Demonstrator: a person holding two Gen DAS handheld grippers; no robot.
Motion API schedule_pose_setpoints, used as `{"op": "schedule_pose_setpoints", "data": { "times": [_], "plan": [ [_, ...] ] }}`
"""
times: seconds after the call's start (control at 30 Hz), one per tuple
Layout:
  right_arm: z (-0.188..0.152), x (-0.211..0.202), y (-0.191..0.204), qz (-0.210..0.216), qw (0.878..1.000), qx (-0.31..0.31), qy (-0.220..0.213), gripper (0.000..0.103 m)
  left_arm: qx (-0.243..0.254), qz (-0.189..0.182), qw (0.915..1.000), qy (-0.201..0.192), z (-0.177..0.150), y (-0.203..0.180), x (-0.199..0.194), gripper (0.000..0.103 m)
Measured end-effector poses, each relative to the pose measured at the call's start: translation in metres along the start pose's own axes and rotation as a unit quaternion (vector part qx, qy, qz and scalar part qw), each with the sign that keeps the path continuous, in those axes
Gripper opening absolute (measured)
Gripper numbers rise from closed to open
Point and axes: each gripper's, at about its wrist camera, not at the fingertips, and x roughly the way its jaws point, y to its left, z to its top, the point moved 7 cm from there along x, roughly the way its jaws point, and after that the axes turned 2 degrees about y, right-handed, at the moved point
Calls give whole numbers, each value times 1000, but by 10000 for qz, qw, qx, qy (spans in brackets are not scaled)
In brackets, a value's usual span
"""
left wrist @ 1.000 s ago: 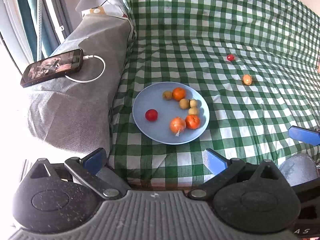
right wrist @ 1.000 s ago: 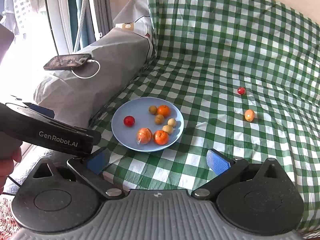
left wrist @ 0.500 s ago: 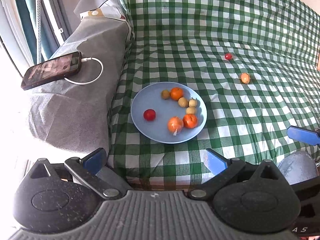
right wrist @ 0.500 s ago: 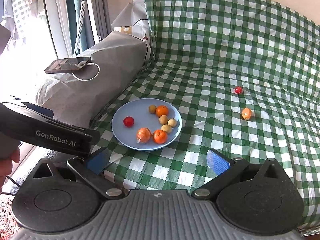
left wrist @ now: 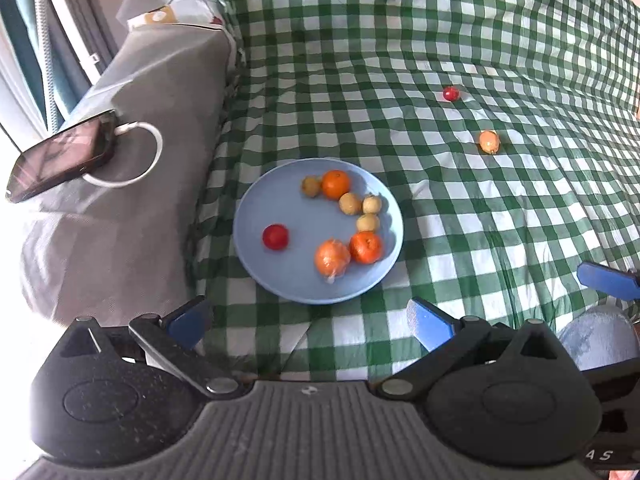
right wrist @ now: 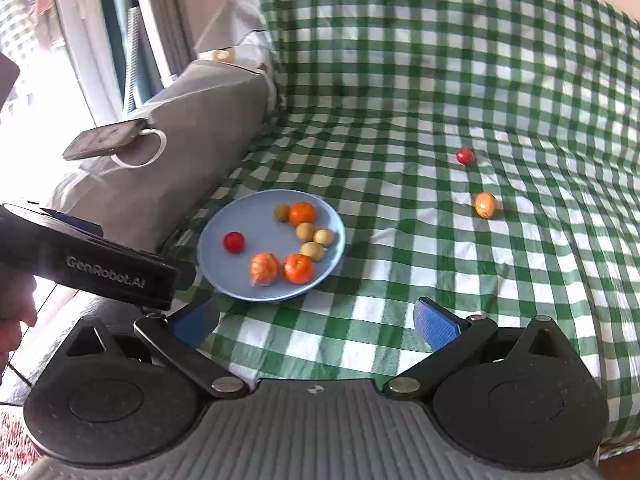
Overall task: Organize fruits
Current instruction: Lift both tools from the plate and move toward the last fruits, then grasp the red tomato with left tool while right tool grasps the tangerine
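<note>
On the grey armrest at the left lies a phone (left wrist: 60,160) on its white cable. Next comes the blue plate (left wrist: 256,224), already holding eight fruits. Out on the checked cover, well apart from it, sit a small red fruit (right wrist: 465,156) and an orange one (right wrist: 485,205).

Both the left gripper (left wrist: 308,320) and the right gripper (right wrist: 316,320) hang spread wide, holding nothing. I'd send the right one for the orange fruit, squeezing gently so it doesn't roll.

Only the right view shows the left tool's branded body; only the left shows a light-blue knee (left wrist: 600,336).
</note>
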Motion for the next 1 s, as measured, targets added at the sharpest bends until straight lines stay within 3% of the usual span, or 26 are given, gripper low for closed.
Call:
{"op": "schedule_pose_setpoints", "data": {
  "times": [0.2,0.33,0.57,0.87,1.0],
  "plan": [
    [9,29,-52,-415,9984,383,-16,102,169,-78,9998,110,42,-27,31,103],
    [23,60,-106,-925,9922,810,-223,102,320,-167,9993,70,84,-52,58,103],
    [50,139,-193,-1581,9779,1255,-551,102,572,-301,9974,-326,175,-106,130,103],
    [75,240,-249,-1997,9665,1431,-743,102,1013,-793,9903,-528,250,-179,254,103],
    [74,256,-261,-2550,9549,1283,-815,98,1453,-850,9836,-653,276,-209,290,103]
  ]
}}
